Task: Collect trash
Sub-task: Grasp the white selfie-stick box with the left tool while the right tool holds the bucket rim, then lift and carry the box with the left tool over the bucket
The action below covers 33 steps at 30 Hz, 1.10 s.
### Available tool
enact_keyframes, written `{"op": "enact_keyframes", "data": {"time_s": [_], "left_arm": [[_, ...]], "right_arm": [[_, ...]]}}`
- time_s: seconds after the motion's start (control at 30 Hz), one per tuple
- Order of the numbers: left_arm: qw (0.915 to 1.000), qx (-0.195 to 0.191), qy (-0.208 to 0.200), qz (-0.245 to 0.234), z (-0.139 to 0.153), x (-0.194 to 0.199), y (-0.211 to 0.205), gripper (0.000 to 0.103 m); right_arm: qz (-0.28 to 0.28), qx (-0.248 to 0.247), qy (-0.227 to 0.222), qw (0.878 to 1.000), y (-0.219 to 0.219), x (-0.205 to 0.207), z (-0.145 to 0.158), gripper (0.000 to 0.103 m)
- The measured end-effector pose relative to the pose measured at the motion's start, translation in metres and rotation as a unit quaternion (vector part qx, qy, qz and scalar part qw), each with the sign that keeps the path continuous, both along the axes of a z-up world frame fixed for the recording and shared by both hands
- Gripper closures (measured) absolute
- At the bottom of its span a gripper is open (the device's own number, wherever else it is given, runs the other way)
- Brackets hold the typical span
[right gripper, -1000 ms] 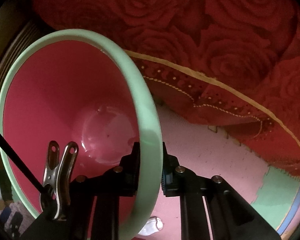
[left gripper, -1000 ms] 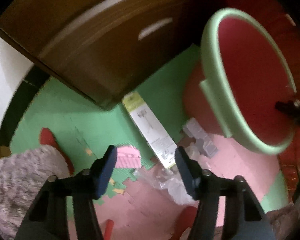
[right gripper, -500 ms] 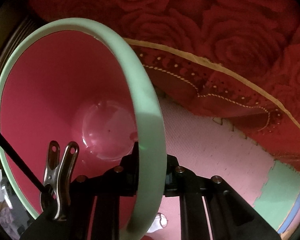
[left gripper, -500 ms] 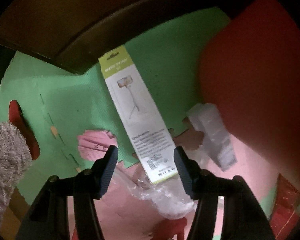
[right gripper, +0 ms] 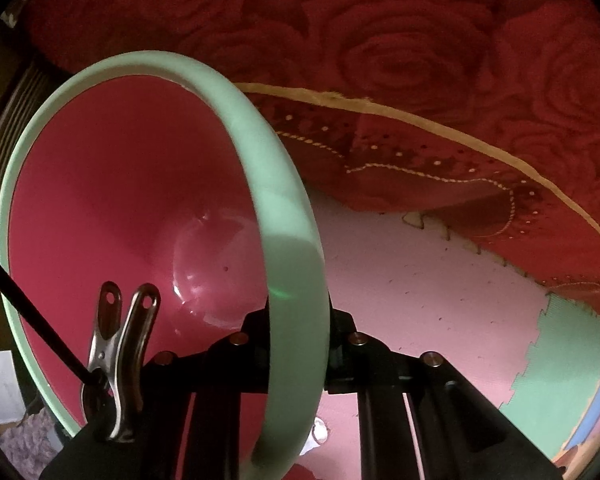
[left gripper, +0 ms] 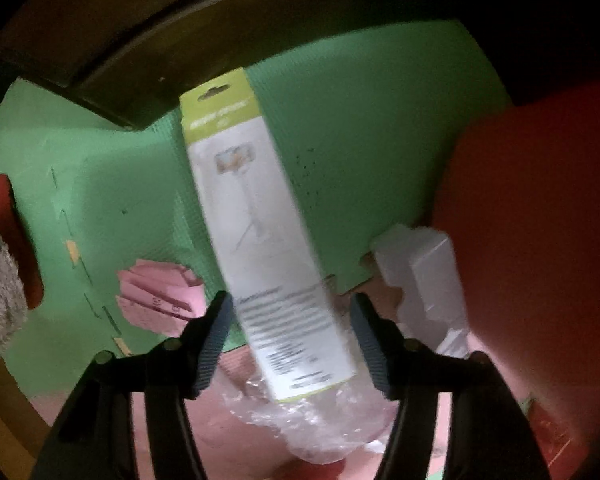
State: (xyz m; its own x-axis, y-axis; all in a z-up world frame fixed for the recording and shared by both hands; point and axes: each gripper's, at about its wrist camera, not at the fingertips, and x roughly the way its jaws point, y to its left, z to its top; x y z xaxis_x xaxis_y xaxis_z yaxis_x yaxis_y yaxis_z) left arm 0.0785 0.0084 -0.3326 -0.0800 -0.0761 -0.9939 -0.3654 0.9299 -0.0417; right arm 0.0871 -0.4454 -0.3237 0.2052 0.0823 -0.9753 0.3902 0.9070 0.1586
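Filling the left half of the right wrist frame, the red bin [right gripper: 112,200] runs out of view at the bottom, and the right gripper [right gripper: 298,344] pinches its pale green rim [right gripper: 288,220], the fingertips hidden behind it. In the left wrist frame the blurred long box [left gripper: 260,232] lies on the green mat [left gripper: 360,120] at centre, its lower end between the spread fingers of the left gripper [left gripper: 292,344]; I cannot tell whether they touch. Crumpled clear plastic [left gripper: 324,420] sits below, partly hidden by the box.
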Motion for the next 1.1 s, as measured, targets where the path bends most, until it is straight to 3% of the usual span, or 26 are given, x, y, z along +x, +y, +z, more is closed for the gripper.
{"op": "enact_keyframes", "data": {"time_s": [0.17, 0.4, 0.5, 0.6, 0.83, 1.07, 1.1], "left_arm": [[0.9999, 0.007, -0.001, 0.011, -0.004, 0.007, 0.004, 0.031], [0.9974, 0.008, 0.068, 0.021, -0.055, 0.004, 0.009, 0.031], [0.9969, -0.003, 0.072, 0.032, -0.063, -0.002, 0.021, 0.042], [0.9981, -0.004, 0.056, 0.026, -0.059, -0.009, 0.033, 0.043], [0.9994, 0.022, -0.010, -0.023, -0.016, -0.015, 0.042, 0.047], [0.9959, 0.020, -0.079, -0.040, 0.044, -0.038, 0.054, 0.047], [0.9945, 0.017, -0.092, -0.046, 0.063, -0.034, 0.047, 0.047]], "right_arm": [[0.005, -0.011, 0.000, 1.000, 0.004, 0.004, 0.006, 0.087], [0.010, -0.016, -0.004, 1.000, 0.011, 0.009, 0.013, 0.088], [0.020, -0.024, -0.006, 0.999, 0.013, 0.012, 0.014, 0.087], [0.020, -0.016, -0.010, 1.000, 0.011, 0.013, 0.010, 0.087], [0.010, 0.031, 0.000, 0.999, 0.008, 0.012, 0.002, 0.094], [0.013, 0.017, 0.004, 1.000, 0.014, 0.016, 0.004, 0.095], [0.013, 0.015, 0.005, 1.000, 0.015, 0.016, 0.004, 0.095]]}}
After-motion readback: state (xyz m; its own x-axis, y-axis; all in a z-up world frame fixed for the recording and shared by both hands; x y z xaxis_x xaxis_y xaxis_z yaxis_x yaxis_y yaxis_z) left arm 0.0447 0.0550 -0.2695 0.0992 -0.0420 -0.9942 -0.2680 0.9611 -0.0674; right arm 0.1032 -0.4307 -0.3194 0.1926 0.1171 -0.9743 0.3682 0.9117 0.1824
